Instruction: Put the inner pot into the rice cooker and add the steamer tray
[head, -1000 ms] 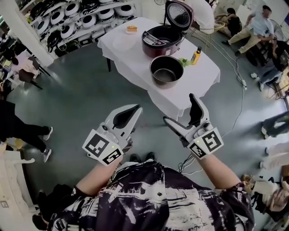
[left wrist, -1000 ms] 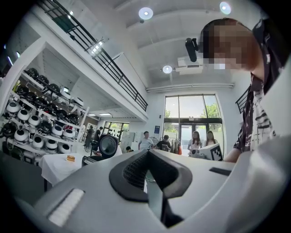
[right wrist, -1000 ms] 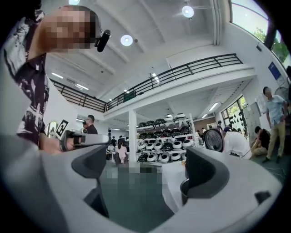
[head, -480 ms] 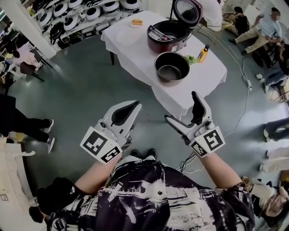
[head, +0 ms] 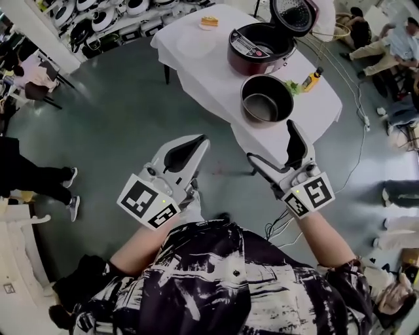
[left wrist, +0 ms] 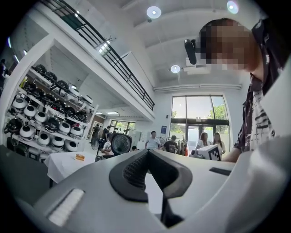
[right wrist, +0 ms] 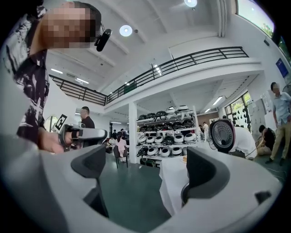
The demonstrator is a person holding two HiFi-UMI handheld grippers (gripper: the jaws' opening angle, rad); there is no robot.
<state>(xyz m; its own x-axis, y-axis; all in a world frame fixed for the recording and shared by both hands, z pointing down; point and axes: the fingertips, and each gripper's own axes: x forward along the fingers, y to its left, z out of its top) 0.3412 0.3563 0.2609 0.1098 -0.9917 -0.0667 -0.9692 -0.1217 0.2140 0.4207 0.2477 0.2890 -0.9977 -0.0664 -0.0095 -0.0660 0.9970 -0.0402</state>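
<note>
In the head view a dark red rice cooker (head: 260, 47) stands on a white-clothed table (head: 216, 72) with its lid (head: 296, 13) raised. The dark inner pot (head: 267, 98) sits on the cloth beside it, near the table's front corner. Both grippers are held over the floor, short of the table. My left gripper (head: 198, 141) is shut with nothing in it, and its pads meet in the left gripper view (left wrist: 148, 153). My right gripper (head: 272, 145) is open and empty, its far finger just below the pot. The cooker's lid (right wrist: 223, 134) shows past the right gripper (right wrist: 148, 168).
An orange bottle (head: 312, 79) and some greens (head: 292, 86) lie right of the pot. A small cake (head: 209, 21) sits at the table's far end. Shelves of rice cookers (head: 98, 19) line the back left. People sit at the right (head: 386, 46), and a cable (head: 357, 163) runs across the floor.
The table, cooker and pot have come nearer to both grippers and shifted right in the head view. Both grippers hold the same pose and state.
</note>
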